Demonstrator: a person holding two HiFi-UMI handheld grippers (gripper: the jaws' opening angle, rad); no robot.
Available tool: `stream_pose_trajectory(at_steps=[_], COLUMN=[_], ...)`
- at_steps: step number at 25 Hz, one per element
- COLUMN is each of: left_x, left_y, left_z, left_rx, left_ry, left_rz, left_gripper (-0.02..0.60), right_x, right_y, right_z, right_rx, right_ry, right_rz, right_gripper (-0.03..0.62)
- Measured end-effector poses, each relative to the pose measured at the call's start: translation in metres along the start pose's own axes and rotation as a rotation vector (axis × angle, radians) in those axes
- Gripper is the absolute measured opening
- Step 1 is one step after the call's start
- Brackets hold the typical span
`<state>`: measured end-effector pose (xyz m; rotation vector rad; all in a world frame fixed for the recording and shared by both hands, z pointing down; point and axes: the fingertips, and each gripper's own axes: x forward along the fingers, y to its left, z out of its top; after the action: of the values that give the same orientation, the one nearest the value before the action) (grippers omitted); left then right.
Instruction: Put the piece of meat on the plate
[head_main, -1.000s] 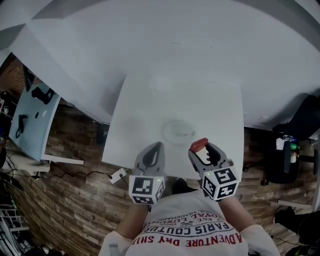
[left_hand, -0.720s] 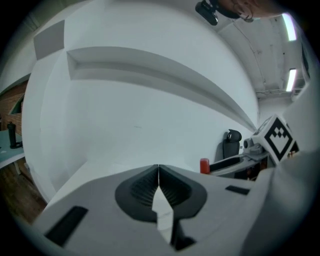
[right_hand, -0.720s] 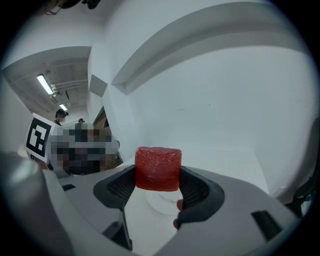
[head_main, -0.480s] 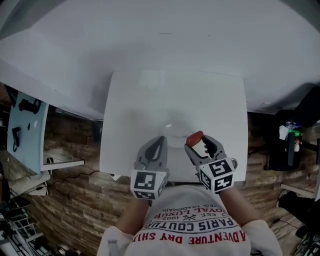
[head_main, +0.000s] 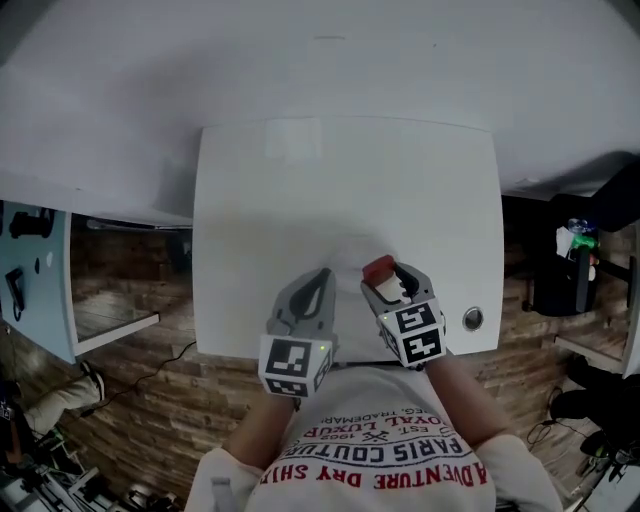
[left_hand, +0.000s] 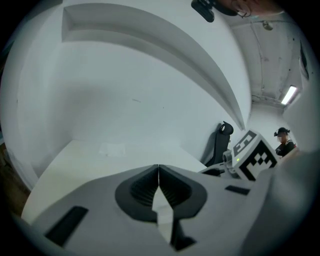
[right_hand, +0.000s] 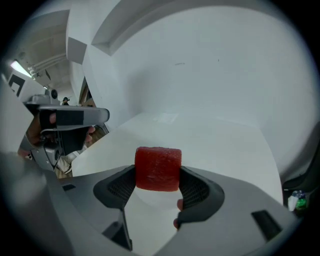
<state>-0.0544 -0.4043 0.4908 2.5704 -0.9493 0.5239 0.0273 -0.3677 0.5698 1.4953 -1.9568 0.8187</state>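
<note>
Head view: the right gripper (head_main: 388, 276) has come forward and inward over the last second. The piece of meat (head_main: 378, 268) it carries now sits further in over the table (head_main: 300, 190) than before. The left gripper (head_main: 319, 276) has stayed by the near edge, level with the right one and just beside it. The plate is too faint against the white top to pick out here, so I cannot say from this view whether the meat is above it. Ahead and to both sides the top is bare. A small round fitting (head_main: 472, 319) sits near the right front corner, and a dark chair (head_main: 560, 270) stands off the right edge.

Left gripper view: the left gripper (left_hand: 158, 171) has its fingers pressed together with nothing between them. The table (left_hand: 110, 152) runs on ahead to a white wall (left_hand: 125, 95).

Right gripper view: the right gripper (right_hand: 158, 175) has its fingers clamped on the two sides of the piece of meat (right_hand: 158, 162), a red block held clear of the top. Under it a pale round shape (right_hand: 150, 200), probably the plate, shows between the fingers. If so, the carry is nearly over, and what remains is to lower and let go. The table (right_hand: 210, 140) is open in front. The left gripper (right_hand: 67, 117) hangs off to the left, apart from the drop spot.
</note>
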Motion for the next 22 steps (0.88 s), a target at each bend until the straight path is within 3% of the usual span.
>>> stream_pose_trajectory(at_steps=[7, 13, 22], left_x=[0.007, 0.014, 0.016], left_y=[0.026, 0.041, 0.06], left_z=[-0.027, -0.041, -0.046], left_rx=[-0.025, -0.009, -0.057], left_ry=[0.072, 0.108, 0.123], left_rz=[-0.006, -0.029, -0.022], left_gripper=[0.007, 0.006, 0.006], right_x=[0.037, 0.058, 0.07], right_y=[-0.002, 0.001, 0.004], right_z=[-0.032, -0.038, -0.038], right_rx=[0.15, 0.097, 0.081], right_ry=[0.152, 0.218, 0.258], right_rz=[-0.024, -0.064, -0.094], right_gripper=[0.278, 0.278, 0.278])
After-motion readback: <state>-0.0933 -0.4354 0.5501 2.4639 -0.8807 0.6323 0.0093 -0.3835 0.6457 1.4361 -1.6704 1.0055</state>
